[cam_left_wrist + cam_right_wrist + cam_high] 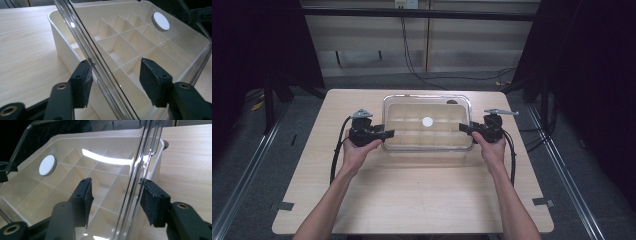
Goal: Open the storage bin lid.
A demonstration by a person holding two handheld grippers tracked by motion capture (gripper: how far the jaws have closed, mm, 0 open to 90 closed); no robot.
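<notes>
A cream box point(427, 145) with many small compartments stands in the middle of the table under a clear lid point(412, 106) that carries a white round knob point(427, 121). My left gripper point(388, 134) is at the box's left end and my right gripper point(463, 128) at its right end. In the left gripper view the lid's rim point(82, 42) runs between my left gripper's point(116, 80) pads, close against one pad point(83, 85) and apart from the other. In the right gripper view the rim point(140, 157) passes between my right gripper's point(116, 200) pads, near the right-hand one point(151, 205). The lid sits tilted over the box point(75, 142).
The light wooden table point(422, 200) has bare room in front of the box and on both sides. Black frame posts stand at the left and right of the table. Cables run over the floor behind it.
</notes>
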